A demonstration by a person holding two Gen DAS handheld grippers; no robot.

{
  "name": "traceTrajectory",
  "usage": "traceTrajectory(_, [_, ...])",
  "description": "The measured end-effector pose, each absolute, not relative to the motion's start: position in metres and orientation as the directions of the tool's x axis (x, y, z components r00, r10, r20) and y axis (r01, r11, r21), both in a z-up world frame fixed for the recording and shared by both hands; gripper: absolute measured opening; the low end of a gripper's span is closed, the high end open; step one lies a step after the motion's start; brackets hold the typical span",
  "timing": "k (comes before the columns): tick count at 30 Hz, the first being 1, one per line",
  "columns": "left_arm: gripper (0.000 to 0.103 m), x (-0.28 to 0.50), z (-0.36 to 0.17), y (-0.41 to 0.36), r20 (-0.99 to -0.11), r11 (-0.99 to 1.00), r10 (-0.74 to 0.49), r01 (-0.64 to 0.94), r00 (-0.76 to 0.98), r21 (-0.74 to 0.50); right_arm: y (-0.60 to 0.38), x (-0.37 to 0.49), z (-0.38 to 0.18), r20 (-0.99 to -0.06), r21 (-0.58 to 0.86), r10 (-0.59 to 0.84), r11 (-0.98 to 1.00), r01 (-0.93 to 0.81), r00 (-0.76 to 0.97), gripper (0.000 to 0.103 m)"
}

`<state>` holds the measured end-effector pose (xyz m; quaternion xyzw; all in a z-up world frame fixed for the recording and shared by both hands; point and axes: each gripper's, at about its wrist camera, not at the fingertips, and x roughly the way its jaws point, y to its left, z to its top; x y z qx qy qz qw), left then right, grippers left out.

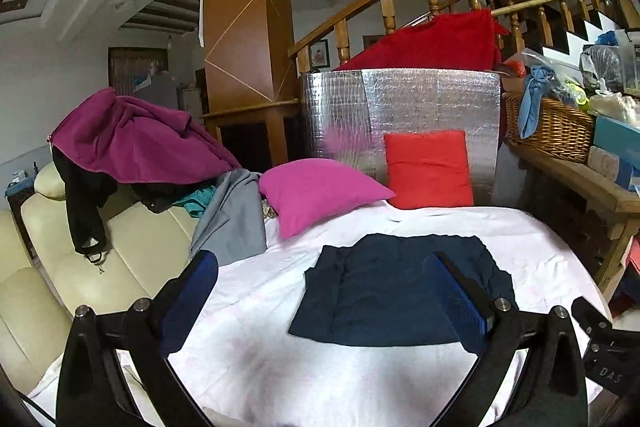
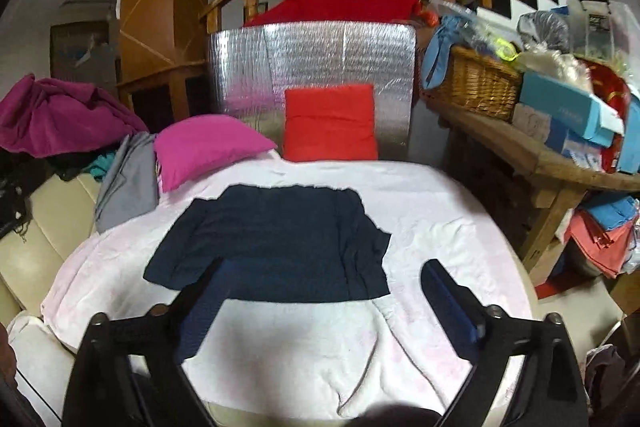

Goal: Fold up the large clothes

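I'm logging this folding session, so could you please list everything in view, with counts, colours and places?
Folded garment: one, navy, flat on the middle of the white sheet.
Sheet: one, white, covering the work surface.
Pillow: one, magenta, far left corner of the sheet.
Cushion: one, red, upright against the foil panel.
Foil panel: one, silver, behind the sheet.
Red cloth: one, draped behind the panel's top.
Clothes pile: purple, black, teal and grey pieces, on the cream sofa at left.
Wicker basket: one, brown, on the wooden bench at right, beside boxes.
Left gripper: one, black with blue pads, open, empty.
Right gripper: one, same colours, open, empty.
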<state>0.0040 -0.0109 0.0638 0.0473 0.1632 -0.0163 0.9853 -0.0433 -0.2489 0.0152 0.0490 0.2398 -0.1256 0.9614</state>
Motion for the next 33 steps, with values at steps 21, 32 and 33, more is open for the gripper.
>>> traceTrajectory(21, [0.103,-0.018,0.073,-0.009,-0.291,0.996,0.003,0.023,0.957,0.087,-0.262,-0.062,0.029,-0.429,0.111,-0.225,0.948,0.299,0.875,0.101])
traceTrajectory(32, [0.103,-0.018,0.072,-0.005,-0.296,0.996,0.008,0.017,0.955,0.083,-0.262,-0.063,0.027,-0.426,0.117,-0.226,0.947,0.301,0.876,0.101])
traceTrajectory(33, [0.103,-0.018,0.072,-0.005,-0.297,0.996,0.008,0.018,0.955,0.084,-0.262,-0.063,0.027,-0.426,0.117,-0.225,0.947,0.3,0.876,0.101])
